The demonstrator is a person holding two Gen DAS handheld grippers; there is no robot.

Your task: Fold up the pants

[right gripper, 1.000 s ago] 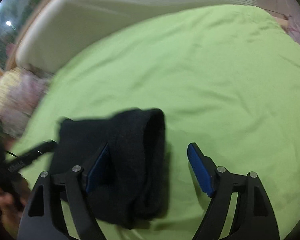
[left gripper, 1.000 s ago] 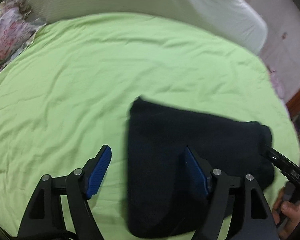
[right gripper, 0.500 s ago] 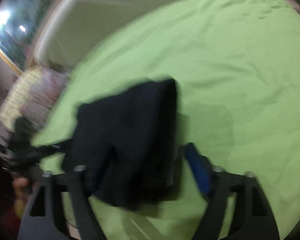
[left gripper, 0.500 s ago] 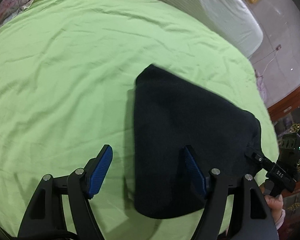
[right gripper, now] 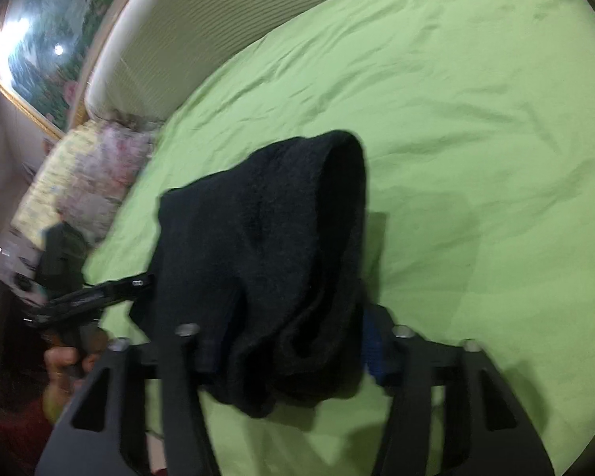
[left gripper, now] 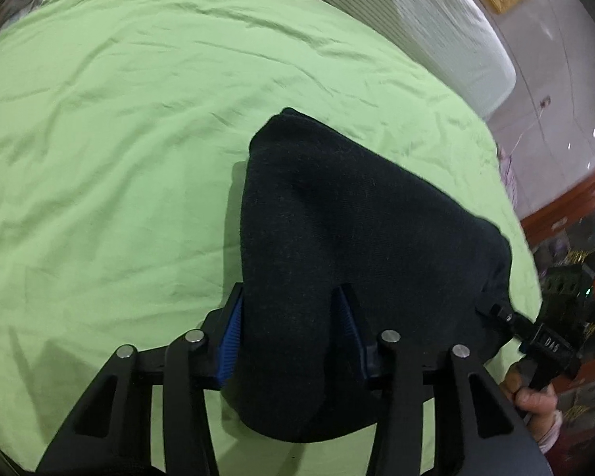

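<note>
Green sheet (left gripper: pixel 119 158) fills the left and centre of both wrist views, creased, running up to a pale padded headboard (left gripper: pixel 436 20) at the top. Floral pillow (right gripper: pixel 87 166) sits at the left edge of the right wrist view.

Black pants (left gripper: pixel 357 238) — already a compact folded bundle — lie right of centre in the left wrist view, low on the sheet near the bed's front edge.

Left gripper (left gripper: pixel 293 341), bottom centre of its view: jaws have just been closing, blue pads now pressed against either side of the bundle's near left corner, cloth pinched between them.

Right gripper (right gripper: pixel 285 341), bottom centre of its view: jaws likewise just been closing, bundle's thick rolled edge bunched between the fingers; the right pad touches cloth, the left pad is buried under it. Reads as a pinch. It also shows in the left wrist view at lower right, a hand (left gripper: pixel 535 400) on its handle.

Judgement: both near corners are being taken for another fold or a lift. To do it well — catch every layer, not only the top one; raise both ends together and level; keep the cloth lightly taut between grips so the stack does not sag open.
</note>
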